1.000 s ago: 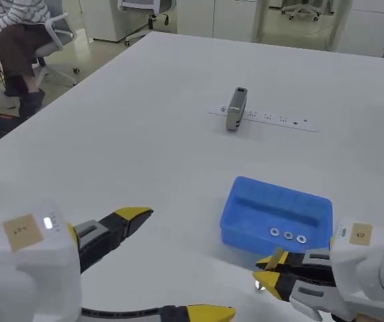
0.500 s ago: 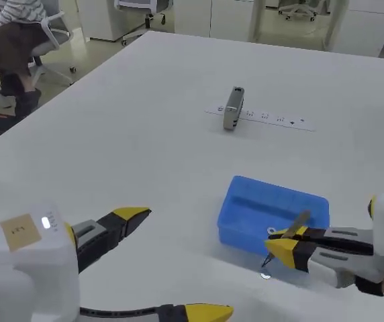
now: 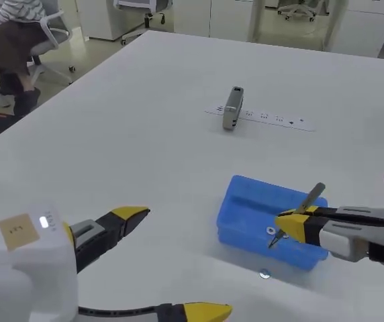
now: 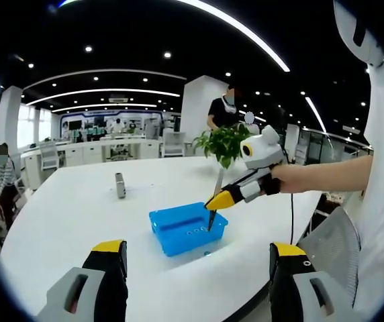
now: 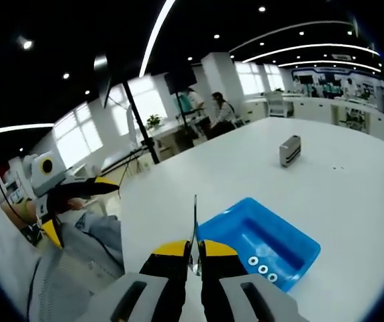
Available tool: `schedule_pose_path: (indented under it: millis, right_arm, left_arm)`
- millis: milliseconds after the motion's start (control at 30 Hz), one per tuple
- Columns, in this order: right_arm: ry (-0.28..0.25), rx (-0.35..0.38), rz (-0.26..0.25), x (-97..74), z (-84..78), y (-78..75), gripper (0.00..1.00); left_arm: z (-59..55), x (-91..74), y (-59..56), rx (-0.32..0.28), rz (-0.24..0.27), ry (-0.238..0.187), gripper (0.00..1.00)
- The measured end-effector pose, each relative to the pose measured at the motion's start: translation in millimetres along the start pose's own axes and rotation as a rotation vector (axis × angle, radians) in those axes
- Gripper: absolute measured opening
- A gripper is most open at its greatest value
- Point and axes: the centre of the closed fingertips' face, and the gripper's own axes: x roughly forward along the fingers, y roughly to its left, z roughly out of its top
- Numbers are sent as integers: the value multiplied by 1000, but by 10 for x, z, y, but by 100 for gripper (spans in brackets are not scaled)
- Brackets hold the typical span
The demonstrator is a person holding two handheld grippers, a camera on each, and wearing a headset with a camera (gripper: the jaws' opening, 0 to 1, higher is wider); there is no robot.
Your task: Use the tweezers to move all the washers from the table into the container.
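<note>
left claw point(image 3: 172, 263) nearest, well left of the container point(image 3: 259, 191), jaws wide, nothing in them
one washer point(image 3: 264, 274) on the desk point(image 3: 145, 134), lying flat, just in front of the container's near wall
right claw point(image 3: 284, 225) pinched tight on the tweezers point(image 3: 315, 194) about mid-length, hovering over the container's near edge
tweezers' long axis is slanted: tips point down at the container's near side, back end up and away from it. can't tell if the tips carry a washer
three washers point(image 5: 262, 268) in a row inside the container, along that near wall
grey adapter point(image 3: 232, 107) on a power strip point(image 3: 279, 121), well beyond the container, not in play
handling call: the washer looks thin, hard, light and slick, flush on the desk, so it likely skates if nudged. best bite: one tip through the hole, one outside the ring, pinching the band. tweezers are springy, so squeeze gently or the washer pops out
</note>
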Motion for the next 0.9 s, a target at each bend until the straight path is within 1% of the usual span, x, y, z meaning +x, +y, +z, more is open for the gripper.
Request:
schedule_pose_path:
  millis: [233,333,400,467,533,567,733,900]
  right_arm:
    - [-2,70,-6,49,85,-111,3]
    - [1,96,-9,75,94,-167,3]
    - [-6,128,-14,92,99,-214,3]
    - [-1,152,-14,121,74,-278,3]
    - [-7,205,-17,152,53,-353,3]
    - [-14,248,-26,166,50,-404,3]
    - [-24,265,-49,206,74,-534,3]
    - [-12,268,-58,273,46,-573,3]
  left_arm:
    - [-9,-13,3,-4,1,-1,89]
    - [-13,-15,7,-6,2,0,89]
    - [-11,-15,12,-6,4,-1,89]
    - [-8,-11,16,-9,4,-3,89]
    - [-10,-3,18,-8,3,-2,89]
    - [-12,2,15,-7,1,-1,89]
    - [-8,5,20,-10,0,-3,89]
    - [-21,2,29,-10,0,2,89]
